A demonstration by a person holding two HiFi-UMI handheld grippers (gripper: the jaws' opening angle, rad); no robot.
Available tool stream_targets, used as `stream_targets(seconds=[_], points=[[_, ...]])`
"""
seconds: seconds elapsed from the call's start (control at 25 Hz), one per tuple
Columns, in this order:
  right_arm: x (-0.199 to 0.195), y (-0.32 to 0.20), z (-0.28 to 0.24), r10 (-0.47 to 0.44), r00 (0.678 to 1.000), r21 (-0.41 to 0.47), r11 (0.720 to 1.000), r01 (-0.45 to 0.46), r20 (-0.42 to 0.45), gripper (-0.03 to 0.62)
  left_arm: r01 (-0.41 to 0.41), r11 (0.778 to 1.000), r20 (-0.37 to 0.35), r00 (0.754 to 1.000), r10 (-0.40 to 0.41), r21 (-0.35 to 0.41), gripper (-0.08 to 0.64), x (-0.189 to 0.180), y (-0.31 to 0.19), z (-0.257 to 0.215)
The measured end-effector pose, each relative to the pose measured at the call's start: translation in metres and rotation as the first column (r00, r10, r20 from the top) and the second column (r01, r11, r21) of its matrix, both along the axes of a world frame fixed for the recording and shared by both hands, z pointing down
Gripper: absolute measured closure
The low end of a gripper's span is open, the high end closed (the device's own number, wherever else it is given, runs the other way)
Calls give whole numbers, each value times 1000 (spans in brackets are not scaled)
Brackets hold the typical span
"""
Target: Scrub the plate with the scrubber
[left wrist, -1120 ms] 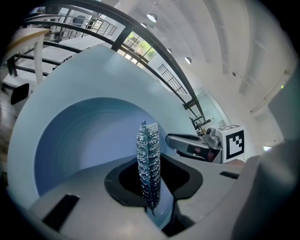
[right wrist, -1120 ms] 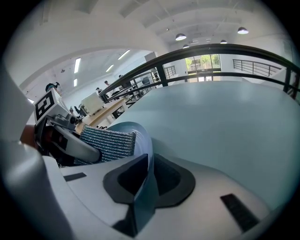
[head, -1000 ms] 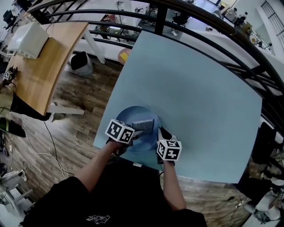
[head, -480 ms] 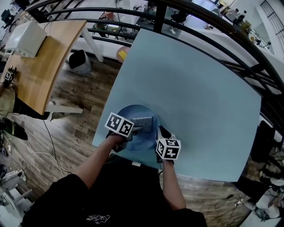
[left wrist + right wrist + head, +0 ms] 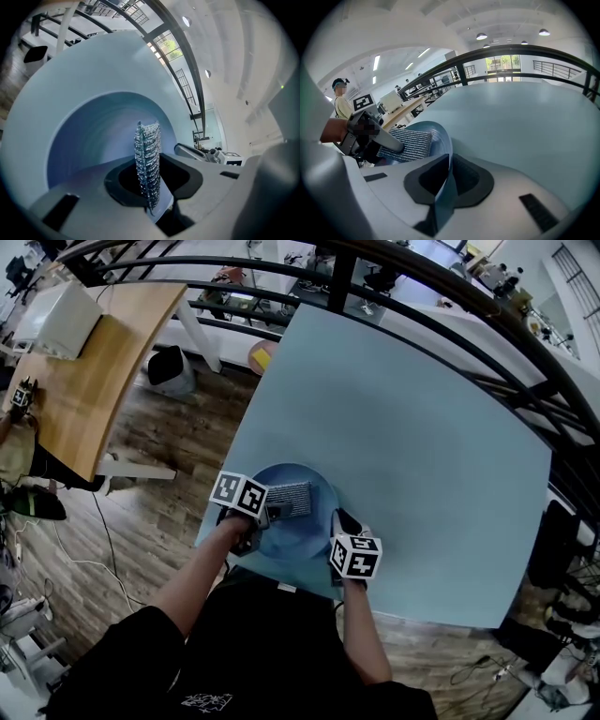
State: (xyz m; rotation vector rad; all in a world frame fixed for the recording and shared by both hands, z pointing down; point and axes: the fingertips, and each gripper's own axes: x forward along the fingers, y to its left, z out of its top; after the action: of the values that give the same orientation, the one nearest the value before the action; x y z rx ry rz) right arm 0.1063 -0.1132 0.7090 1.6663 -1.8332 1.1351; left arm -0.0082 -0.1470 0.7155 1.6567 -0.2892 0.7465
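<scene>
Tabletop (image 5: 422, 446) carrying plate (image 5: 302, 536) near its front-left corner, rim pinched between nearly closed right fingers (image 5: 511, 201); scrubber (image 5: 289, 497) on the plate's far side, clamped by left fingers (image 5: 89, 197). Risk of thin rim slipping free or plate skidding under hard scrubbing strokes.

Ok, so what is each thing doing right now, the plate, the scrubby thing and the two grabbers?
Plate: on the table, with its near rim pinched.
Scrubber: clamped at one end, reaching out over the plate.
Left gripper: shut on the scrubber.
Right gripper: shut on the plate's rim; its jaws have just closed a little tighter.
</scene>
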Motion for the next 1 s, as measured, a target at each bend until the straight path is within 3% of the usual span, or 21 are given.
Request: stream_targets(seconds=[0.8,1.0], points=[[-1,-2,-1,-26,999,-9,1000,26,-23,566,162,987,10,987,-162,5,462,-44,-6,-5],[-2,-3,-1,-30,999,-11,999,30,-27,566,184,982,32,983,-183,-39,463,-55,0,-5]])
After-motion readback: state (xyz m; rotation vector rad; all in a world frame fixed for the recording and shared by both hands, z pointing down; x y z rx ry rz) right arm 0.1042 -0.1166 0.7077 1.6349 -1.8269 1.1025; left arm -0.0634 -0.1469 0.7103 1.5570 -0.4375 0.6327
